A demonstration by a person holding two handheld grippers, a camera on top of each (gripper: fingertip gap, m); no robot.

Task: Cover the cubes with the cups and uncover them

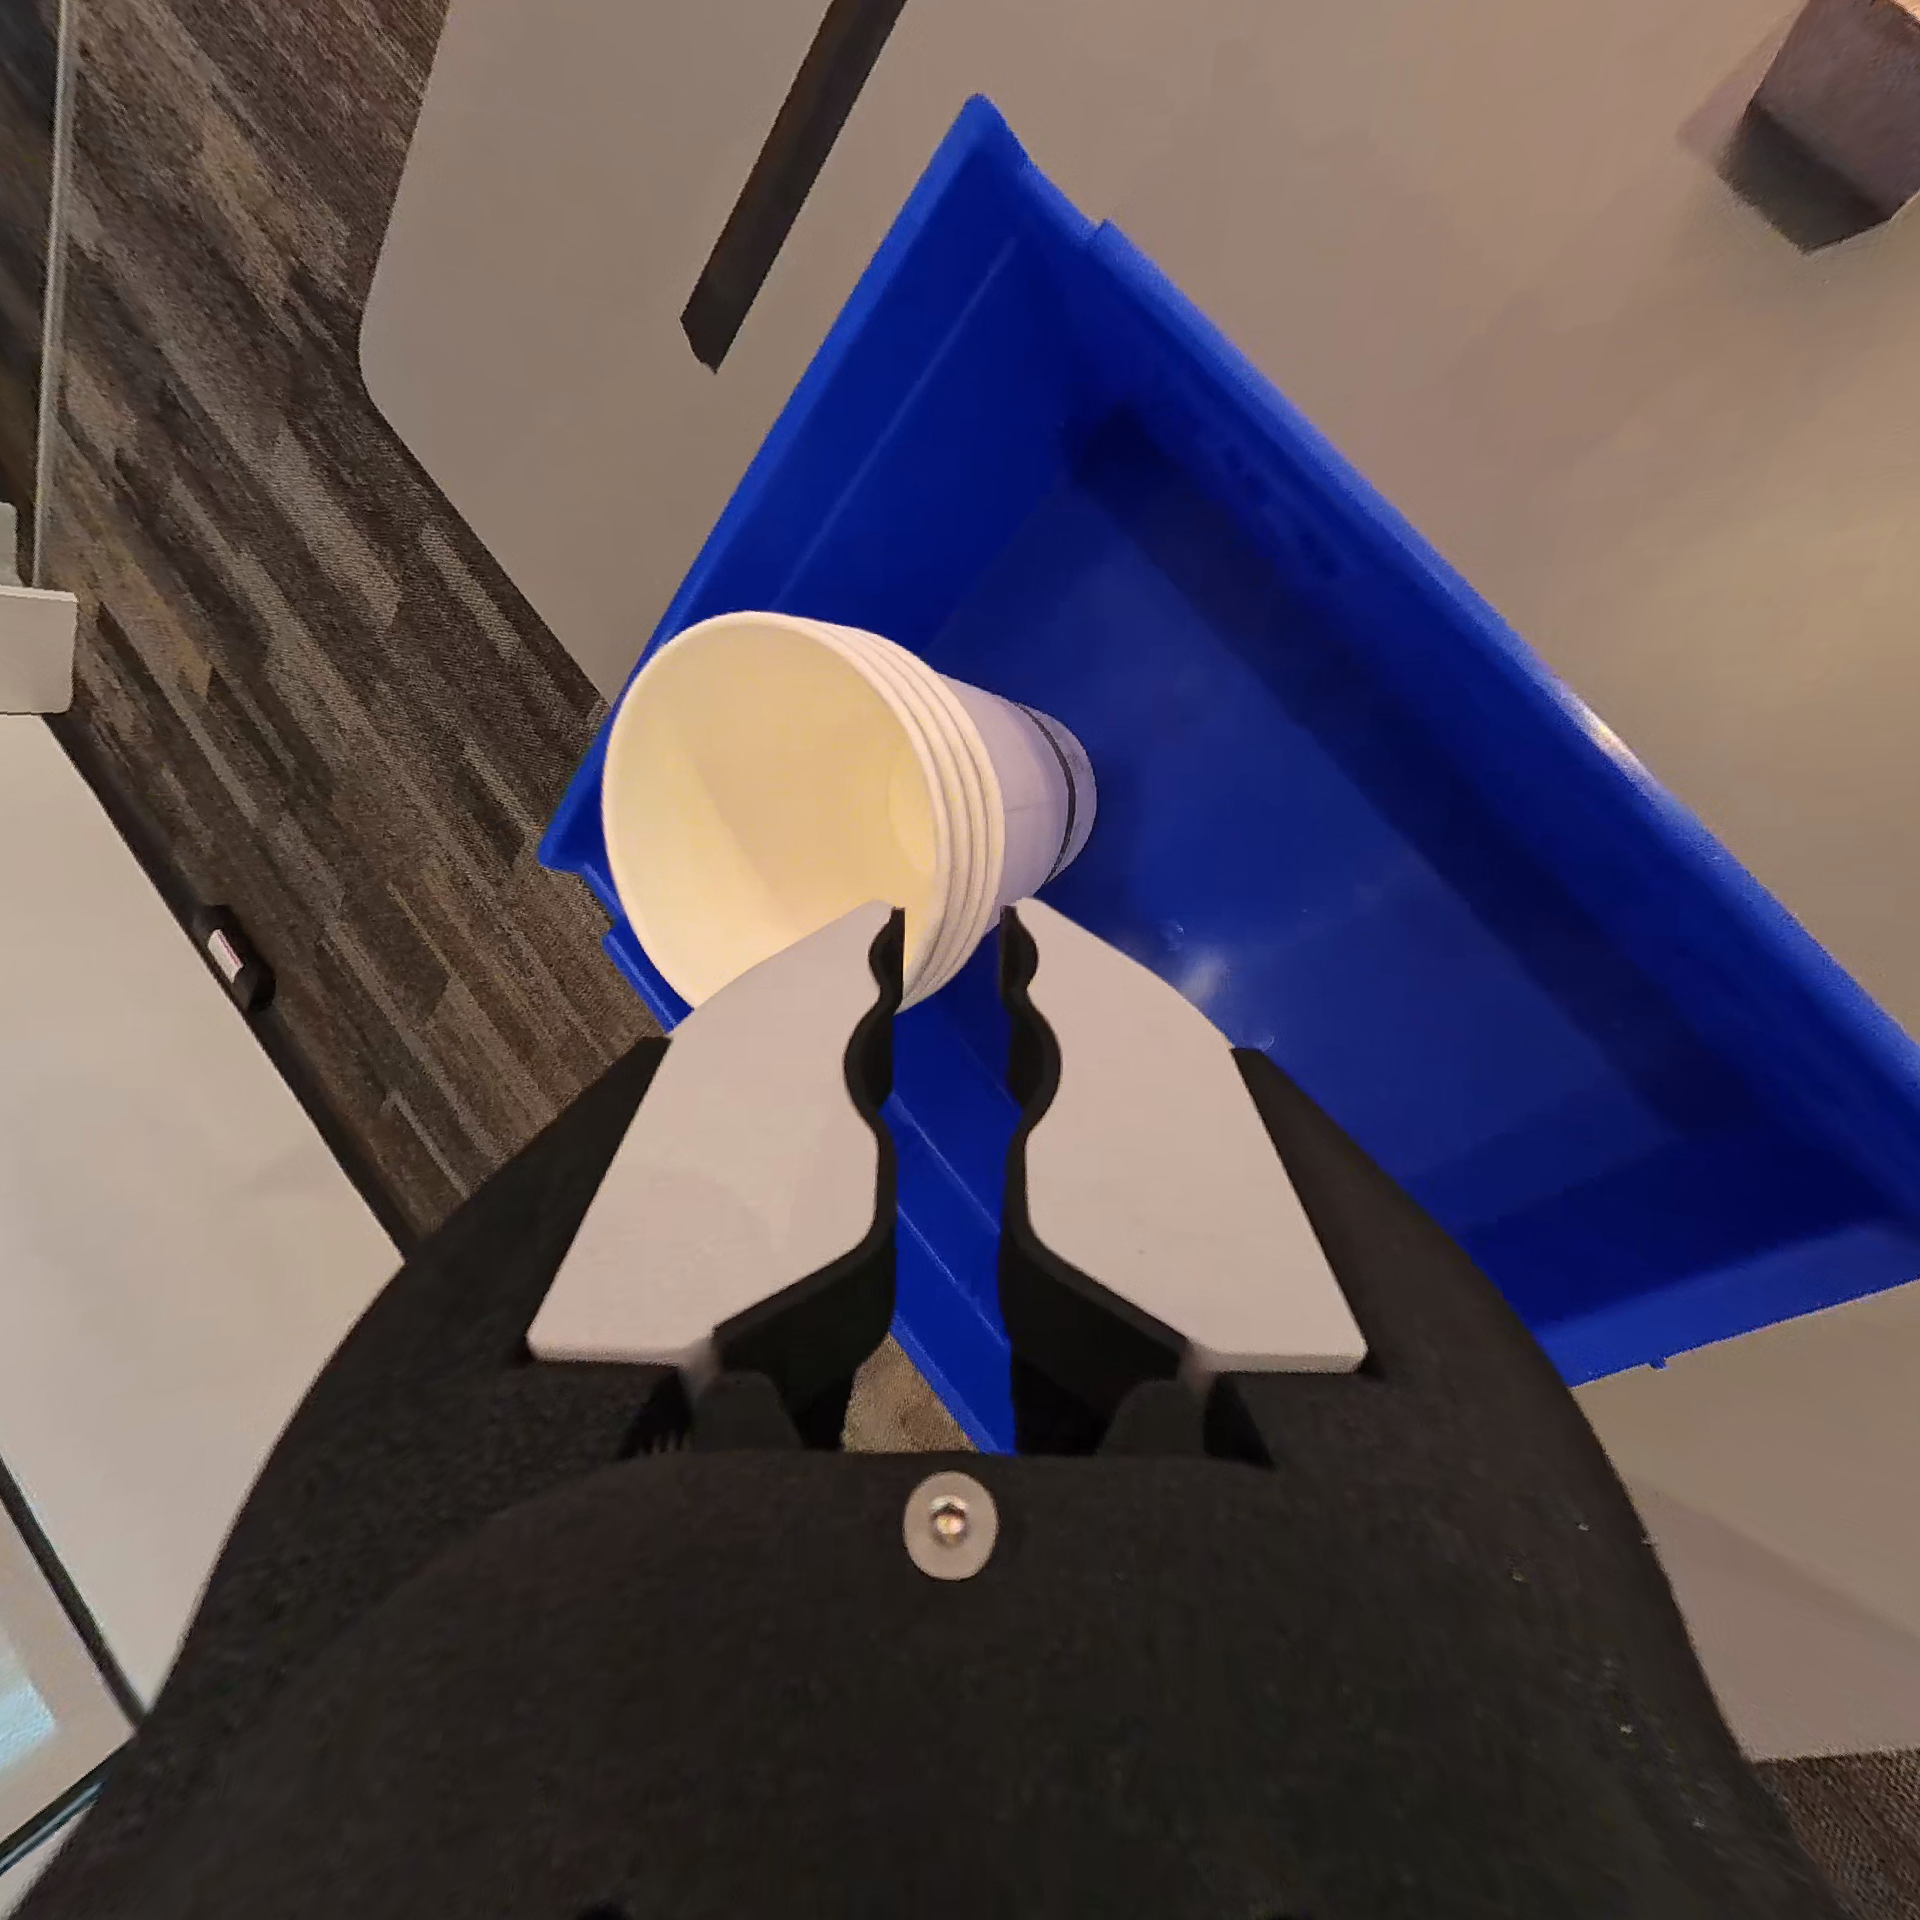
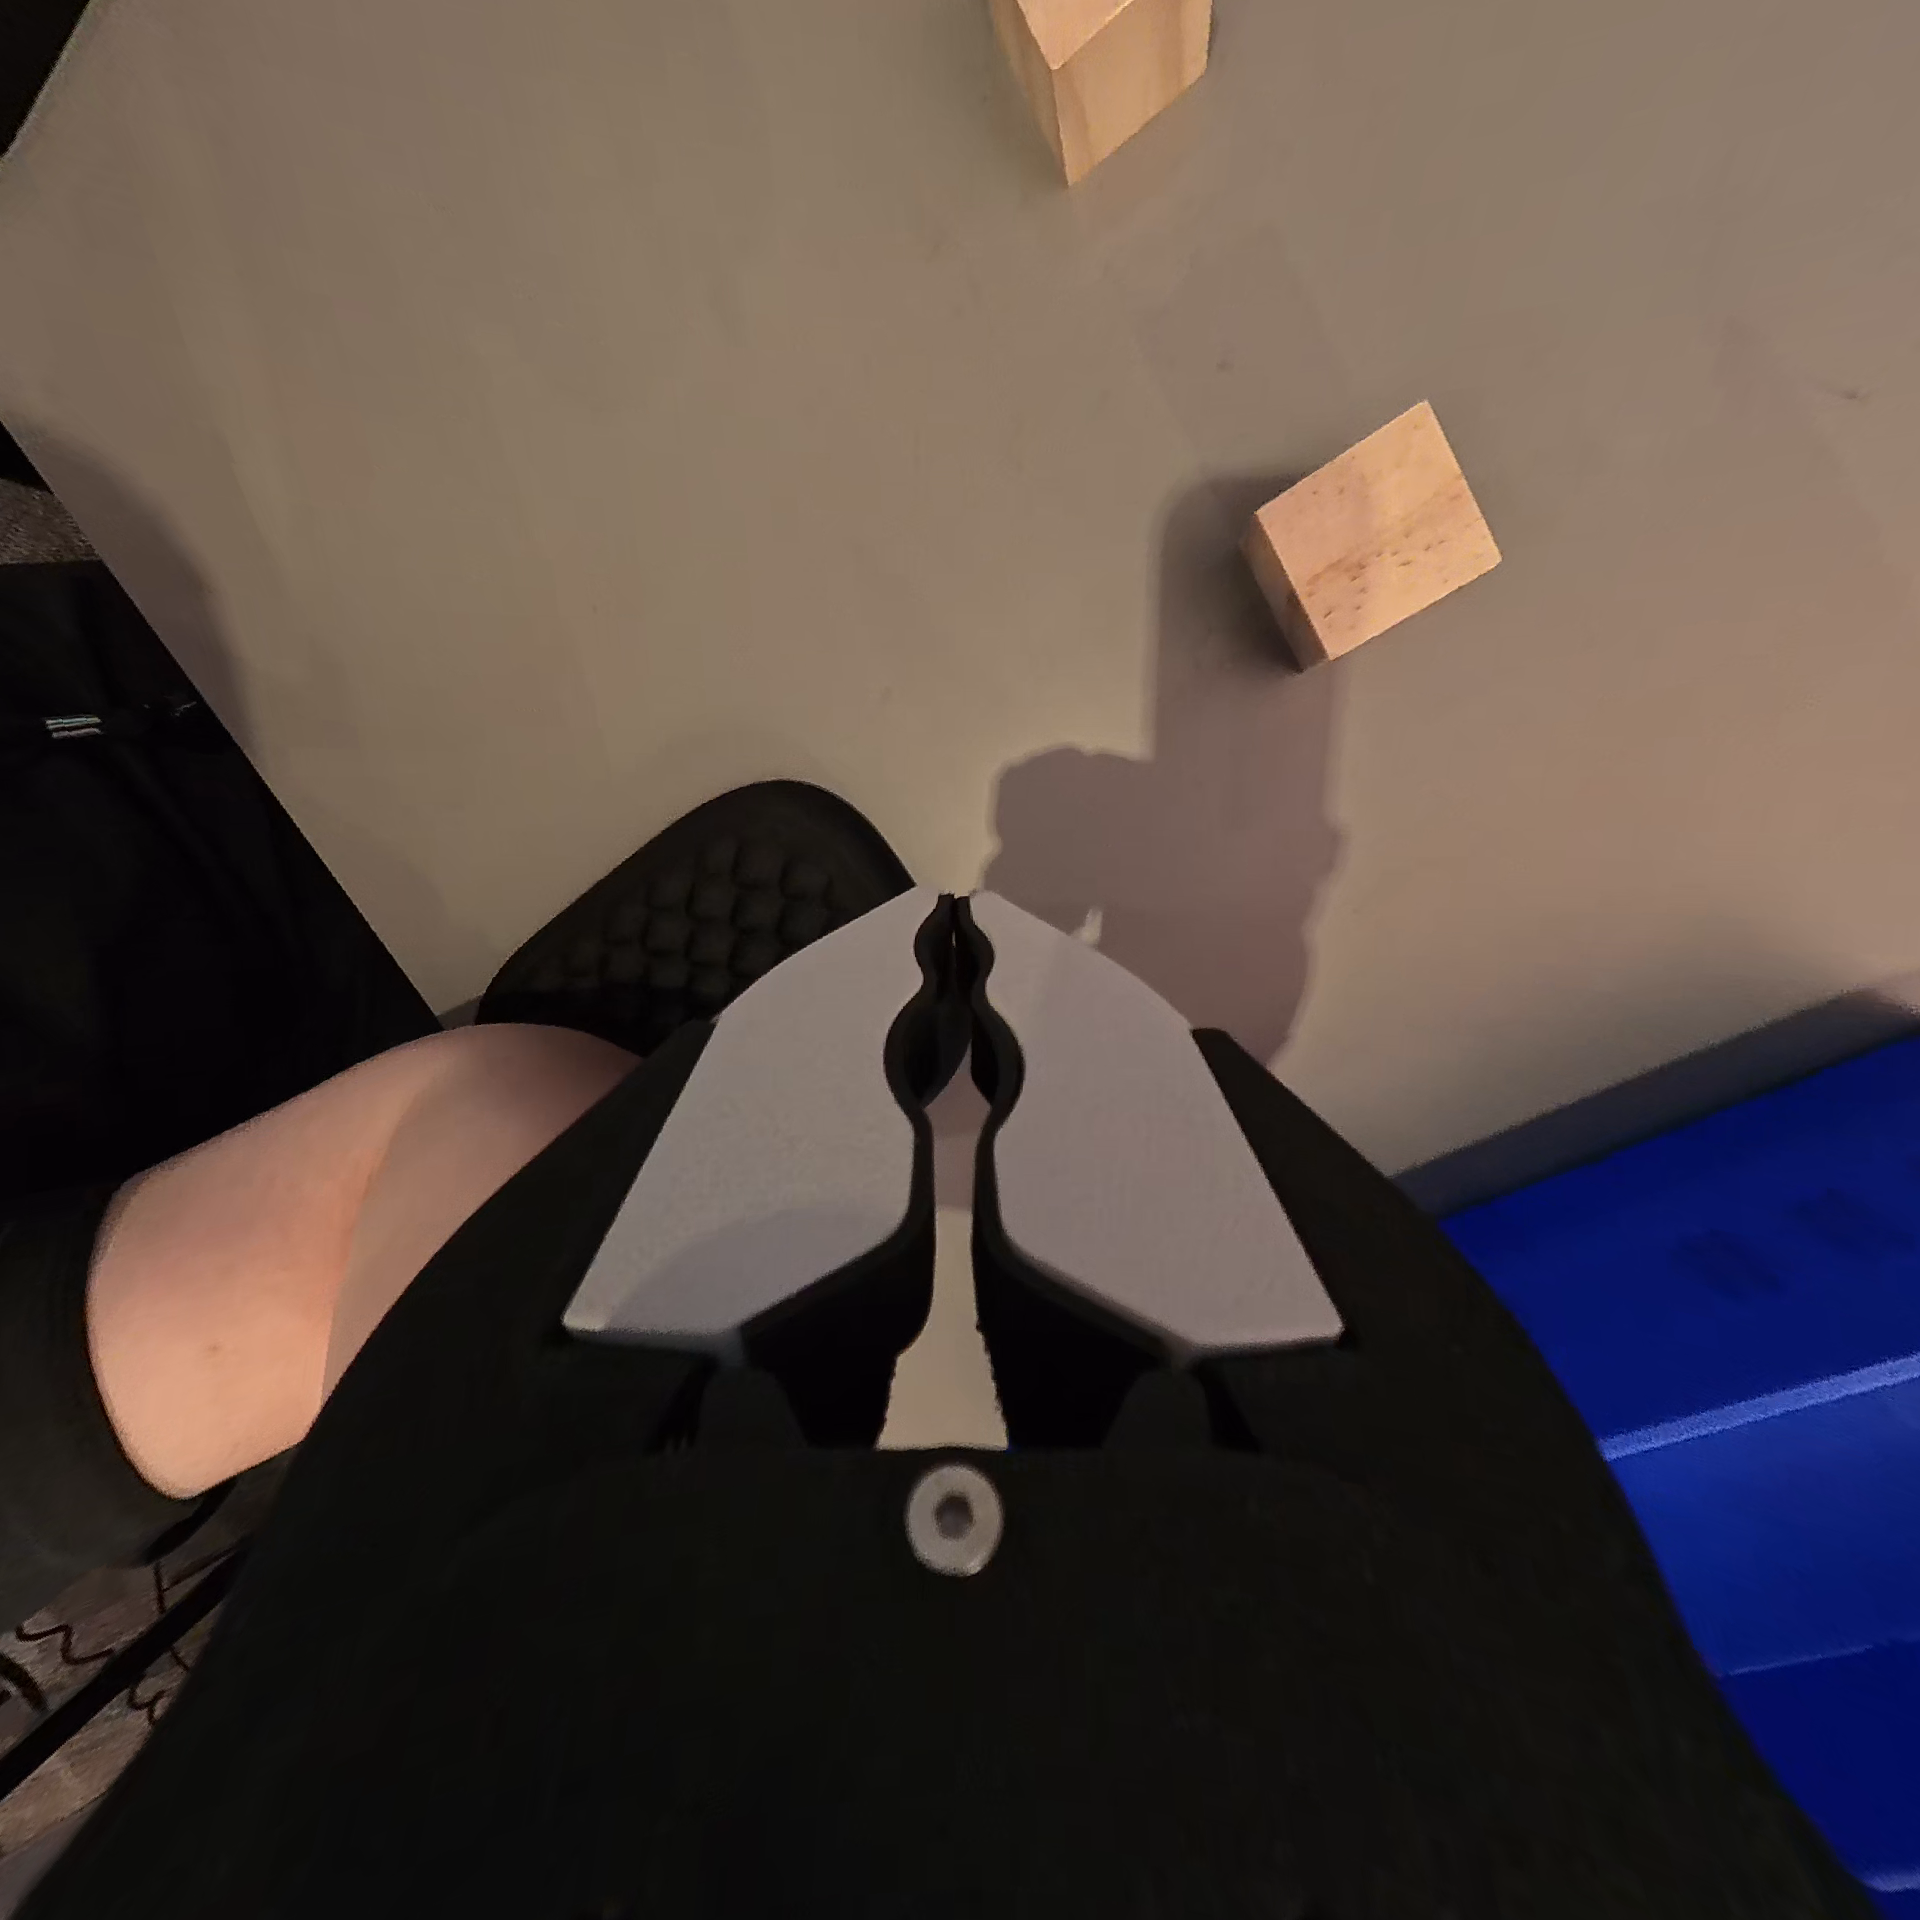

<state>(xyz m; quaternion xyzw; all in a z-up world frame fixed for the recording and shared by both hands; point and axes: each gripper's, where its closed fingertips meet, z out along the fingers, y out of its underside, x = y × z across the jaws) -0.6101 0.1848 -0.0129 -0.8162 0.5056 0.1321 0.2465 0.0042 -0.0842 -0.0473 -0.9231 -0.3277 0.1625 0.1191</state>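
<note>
Setting: grey table (image 2: 623,416) with patterned carpet (image 1: 260,520) beyond its edge; a blue bin (image 1: 1351,831) sits on the table.
Cups: a nested stack of white paper cups (image 1: 831,800) hangs tilted over the near corner of the bin, mouth toward the camera, several rims showing.
Left gripper (image 1: 951,914): its fingers pinch the rims of the stack at the lower edge, one finger inside the mouth and one outside.
Cubes: one wooden cube (image 2: 1371,535) lies on the table well ahead of the right gripper (image 2: 958,902); a second cube (image 2: 1101,73) is farther off at the top edge. A dark cube (image 1: 1829,114) appears in the left view's far corner.
Right gripper: jaws pressed together, holding nothing, hovering above the table near the bin's edge.
Step in hand: likely carrying the stack out toward the cubes.
Doing it well: keep the pinch firm, since a rim grip on a tilted stack may slip; the free gripper probably has to open and peel off a single cup by its base, then turn it mouth-down squarely over a cube.
Risk: cups sticking together and coming off in pairs.
</note>
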